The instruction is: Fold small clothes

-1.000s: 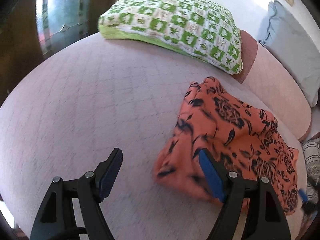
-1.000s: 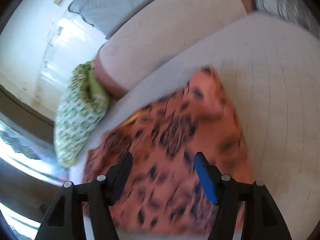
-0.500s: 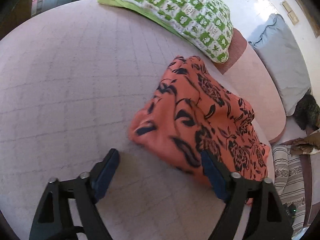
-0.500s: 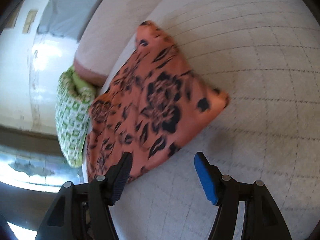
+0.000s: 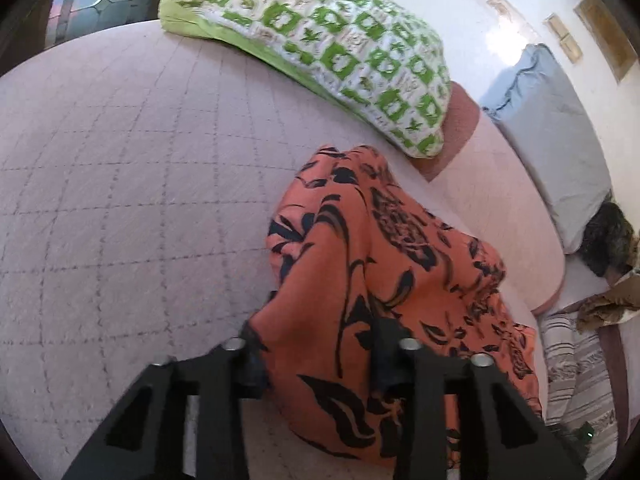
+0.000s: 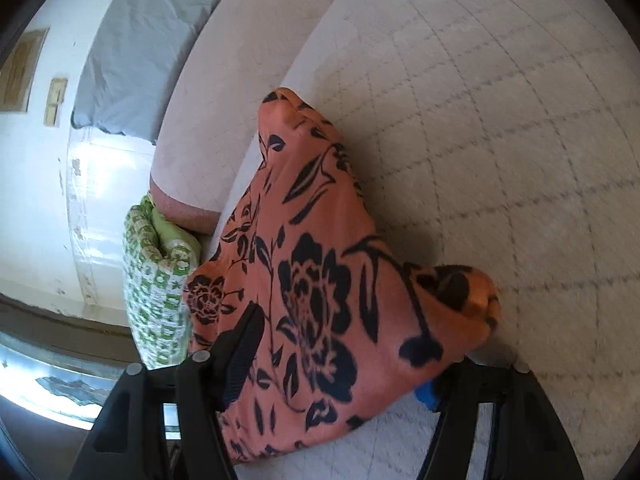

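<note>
Orange floral garment (image 5: 384, 280) being clenched by left gripper (image 5: 316, 364) and right gripper (image 6: 340, 364), jaws just closing; lifting and folding coming next.

A bed (image 5: 120, 184) covered by a pale pink quilted spread with a grid of stitched squares carried the items. An orange garment with a black floral print (image 5: 380, 280) lay bunched on it. A green-and-white checked pillow (image 5: 320, 48) rested at the far edge, beside a pink bolster (image 5: 500, 208) with a grey pillow (image 5: 552, 136) behind.
</note>
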Demonstrator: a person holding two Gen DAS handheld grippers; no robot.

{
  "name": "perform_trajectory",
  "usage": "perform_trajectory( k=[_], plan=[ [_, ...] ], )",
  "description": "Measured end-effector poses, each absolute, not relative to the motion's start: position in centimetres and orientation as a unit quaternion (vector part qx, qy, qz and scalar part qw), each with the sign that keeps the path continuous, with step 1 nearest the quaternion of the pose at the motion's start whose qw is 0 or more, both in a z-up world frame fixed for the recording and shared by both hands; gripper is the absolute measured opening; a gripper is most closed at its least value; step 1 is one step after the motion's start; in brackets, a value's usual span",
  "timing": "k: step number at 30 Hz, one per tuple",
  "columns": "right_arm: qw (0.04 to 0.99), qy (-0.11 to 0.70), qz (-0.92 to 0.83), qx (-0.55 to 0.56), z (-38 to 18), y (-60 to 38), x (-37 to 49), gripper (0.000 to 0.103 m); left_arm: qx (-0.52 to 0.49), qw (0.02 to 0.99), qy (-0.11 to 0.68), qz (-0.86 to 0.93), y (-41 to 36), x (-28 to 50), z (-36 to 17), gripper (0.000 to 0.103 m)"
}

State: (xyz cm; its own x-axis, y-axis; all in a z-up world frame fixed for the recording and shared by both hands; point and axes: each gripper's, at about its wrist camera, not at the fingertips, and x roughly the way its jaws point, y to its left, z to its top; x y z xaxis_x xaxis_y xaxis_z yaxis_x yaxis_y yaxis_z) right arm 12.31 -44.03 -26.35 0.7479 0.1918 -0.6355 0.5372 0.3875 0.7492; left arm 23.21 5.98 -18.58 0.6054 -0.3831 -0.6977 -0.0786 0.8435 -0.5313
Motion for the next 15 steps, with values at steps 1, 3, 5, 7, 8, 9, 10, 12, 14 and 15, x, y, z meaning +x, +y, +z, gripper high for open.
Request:
perform_trajectory(
  k=[1, 3, 5, 7, 8, 9, 10, 12, 14, 15],
  plan=[
    [0.763, 0.345, -0.112, 0.535, -26.5, -44.0, 12.6, 0.029, -0.263, 0.857, 0.433, -0.091, 6.0, 23.2, -18.4, 0.032],
    [0.767, 0.337, -0.114, 0.534, -26.1, -43.9, 12.4, 0.024, -0.263, 0.859, 0.428, -0.097, 6.1, 22.9, -18.0, 0.028],
    [0.798, 0.331, -0.117, 0.490, -24.3, -43.1, 12.3, 0.022, -0.275, 0.857, 0.423, -0.100, 6.7, 22.2, -17.7, 0.027],
    [0.826, 0.322, -0.115, 0.448, -22.5, -42.1, 12.1, 0.022, -0.284, 0.856, 0.419, -0.104, 7.4, 21.2, -17.2, 0.026],
    [0.830, 0.319, -0.112, 0.443, -21.9, -41.9, 11.7, 0.021, -0.286, 0.856, 0.417, -0.106, 7.6, 20.7, -16.9, 0.026],
    [0.831, 0.314, -0.107, 0.446, -21.4, -41.7, 11.0, 0.021, -0.286, 0.857, 0.415, -0.105, 8.0, 19.7, -16.3, 0.025],
    [0.832, 0.313, -0.103, 0.447, -21.0, -41.6, 10.4, 0.021, -0.283, 0.859, 0.413, -0.106, 8.2, 18.8, -15.8, 0.025],
    [0.831, 0.319, -0.101, 0.445, -20.1, -41.4, 8.8, 0.021, -0.270, 0.866, 0.406, -0.107, 8.5, 16.9, -14.6, 0.025],
    [0.828, 0.327, -0.098, 0.446, -19.5, -41.2, 7.3, 0.021, -0.255, 0.872, 0.403, -0.110, 8.8, 14.6, -13.7, 0.025],
    [0.828, 0.328, -0.098, 0.444, -19.1, -41.1, 5.9, 0.021, -0.245, 0.874, 0.406, -0.109, 9.1, 12.8, -13.6, 0.025]
  ],
)
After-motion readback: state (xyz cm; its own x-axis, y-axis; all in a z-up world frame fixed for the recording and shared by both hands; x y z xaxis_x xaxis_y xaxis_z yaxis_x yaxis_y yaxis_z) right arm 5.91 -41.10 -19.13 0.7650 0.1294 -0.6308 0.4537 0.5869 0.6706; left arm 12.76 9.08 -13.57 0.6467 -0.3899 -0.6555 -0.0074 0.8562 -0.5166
